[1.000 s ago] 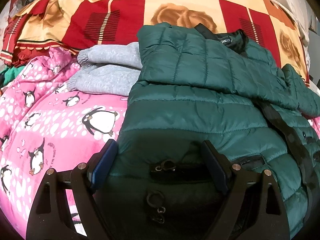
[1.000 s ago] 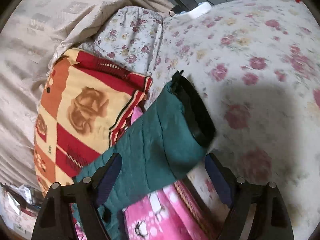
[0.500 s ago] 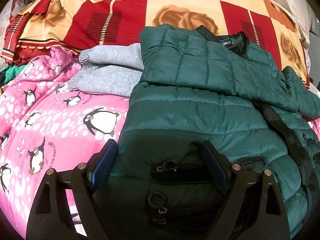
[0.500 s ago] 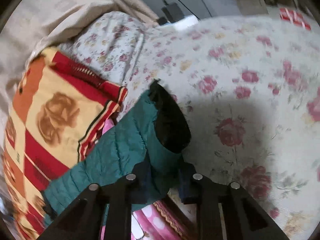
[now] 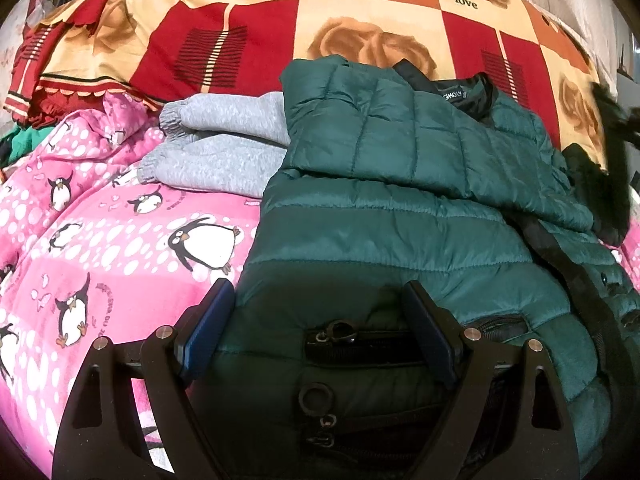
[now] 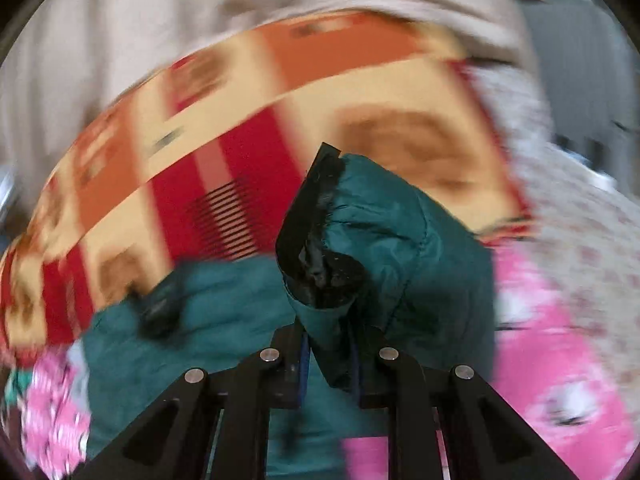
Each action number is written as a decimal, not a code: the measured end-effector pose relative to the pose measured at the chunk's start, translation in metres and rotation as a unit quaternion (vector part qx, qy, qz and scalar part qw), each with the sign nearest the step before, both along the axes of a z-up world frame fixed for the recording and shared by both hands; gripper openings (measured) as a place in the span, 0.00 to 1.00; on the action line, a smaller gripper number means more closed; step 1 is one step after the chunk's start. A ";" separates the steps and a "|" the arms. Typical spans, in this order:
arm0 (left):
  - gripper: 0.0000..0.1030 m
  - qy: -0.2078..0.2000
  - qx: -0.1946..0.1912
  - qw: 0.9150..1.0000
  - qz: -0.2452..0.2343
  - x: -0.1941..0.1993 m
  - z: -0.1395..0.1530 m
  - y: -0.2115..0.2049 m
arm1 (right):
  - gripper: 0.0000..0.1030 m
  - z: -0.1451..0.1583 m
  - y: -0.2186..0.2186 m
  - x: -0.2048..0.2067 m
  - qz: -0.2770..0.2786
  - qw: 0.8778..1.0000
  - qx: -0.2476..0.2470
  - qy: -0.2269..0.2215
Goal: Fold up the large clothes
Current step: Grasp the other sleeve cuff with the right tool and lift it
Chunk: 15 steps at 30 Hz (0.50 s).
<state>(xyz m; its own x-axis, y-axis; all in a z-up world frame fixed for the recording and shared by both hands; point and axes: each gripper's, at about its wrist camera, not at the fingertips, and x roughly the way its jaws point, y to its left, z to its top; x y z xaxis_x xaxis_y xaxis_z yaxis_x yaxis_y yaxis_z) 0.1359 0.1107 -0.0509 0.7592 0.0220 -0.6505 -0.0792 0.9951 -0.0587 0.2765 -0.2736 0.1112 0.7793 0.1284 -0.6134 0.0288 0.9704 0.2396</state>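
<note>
The jacket (image 5: pixel 400 216), a dark green quilted puffer, lies across a pink penguin blanket (image 5: pixel 100 248) on the bed, with its collar toward a red and orange checked quilt (image 5: pixel 248 28). One sleeve is folded over the chest. A grey sweater (image 5: pixel 224 148) sits just beside it, partly tucked under its left edge.

Our left tool (image 5: pixel 318 332) rests at the hem with its fingers spread wide, one on each side of a zipped pocket (image 5: pixel 360 340), gripping nothing.

Our right tool (image 6: pixel 330 364) has its fingers pressed together on the other sleeve (image 6: pixel 376 240), pinching it just below the black cuff (image 6: pixel 312 216) and holding it raised above the body of the jacket. This view is blurred with motion.

We judge the jacket to be light, soft and puffy, with a slick shell. It will likely spring back after folding and slide over itself. Thin edges look like the best places to take hold: the cuff, the hem, the collar band. A pinch on the padded panels would probably slip.
</note>
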 end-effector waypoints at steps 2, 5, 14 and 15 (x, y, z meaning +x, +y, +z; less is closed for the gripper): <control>0.84 -0.002 -0.003 1.000 0.002 -0.001 -0.001 0.001 | 0.14 -0.018 0.055 0.008 0.051 0.999 -0.012 0.008; 0.84 -0.002 -0.011 1.000 0.003 0.000 -0.001 0.003 | 0.14 -0.052 0.114 0.012 0.114 0.993 -0.033 0.025; 0.84 0.001 -0.015 1.000 0.006 0.001 -0.002 0.004 | 0.67 -0.102 0.163 -0.005 0.171 0.974 -0.107 0.102; 0.84 0.002 -0.016 1.000 0.005 0.001 -0.002 0.004 | 0.67 -0.098 0.160 -0.011 0.176 0.973 -0.105 0.103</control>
<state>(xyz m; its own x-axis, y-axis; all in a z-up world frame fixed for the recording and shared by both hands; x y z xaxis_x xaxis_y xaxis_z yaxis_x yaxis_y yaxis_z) 0.1370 0.1150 -0.0527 0.7563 0.0091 -0.6542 -0.0902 0.9918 -0.0904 0.2658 -0.1141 0.0135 0.5674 0.2198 -0.7935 -0.2877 0.9559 0.0591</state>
